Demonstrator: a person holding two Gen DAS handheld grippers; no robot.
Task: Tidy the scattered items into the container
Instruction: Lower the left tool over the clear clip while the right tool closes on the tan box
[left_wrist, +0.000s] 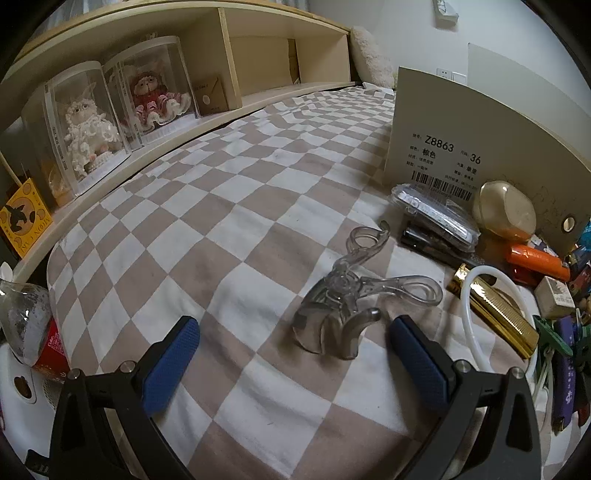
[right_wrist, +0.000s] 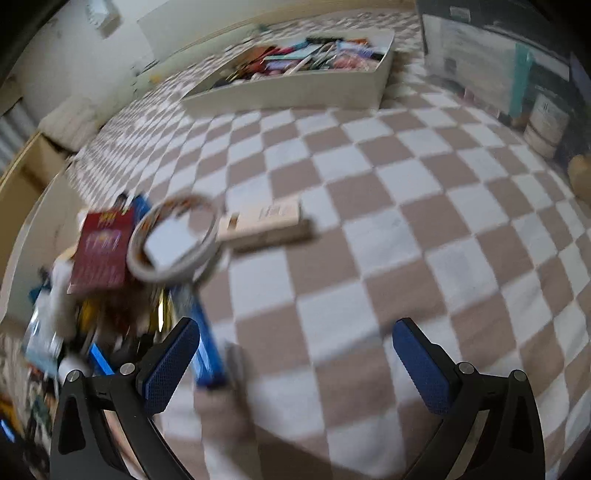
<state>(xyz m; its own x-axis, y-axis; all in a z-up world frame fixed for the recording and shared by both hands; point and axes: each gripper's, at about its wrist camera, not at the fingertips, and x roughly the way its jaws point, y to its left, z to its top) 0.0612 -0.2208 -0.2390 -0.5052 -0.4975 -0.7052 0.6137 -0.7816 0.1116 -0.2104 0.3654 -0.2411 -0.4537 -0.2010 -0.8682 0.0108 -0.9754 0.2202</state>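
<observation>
In the left wrist view my left gripper (left_wrist: 291, 328) is open and empty, low over the checkered bed cover. A clear grey plastic eyelash curler (left_wrist: 347, 295) lies just ahead, between the blue fingertips. The beige shoe box (left_wrist: 480, 147), the container, stands at the right with small items piled beside its wall. In the blurred right wrist view my right gripper (right_wrist: 295, 332) is open and empty. A white charger with coiled cable (right_wrist: 173, 240), a red booklet (right_wrist: 99, 251) and a beige box (right_wrist: 266, 225) lie ahead at the left. The filled container (right_wrist: 295, 96) sits far back.
A wooden shelf (left_wrist: 221, 110) with boxed dolls (left_wrist: 147, 88) runs along the left. A gold comb (left_wrist: 498, 314), an orange tube (left_wrist: 535, 262), a clear case (left_wrist: 436, 214) and a round compact (left_wrist: 506, 210) lie at the right. Dark boxes (right_wrist: 498, 66) stand at the far right.
</observation>
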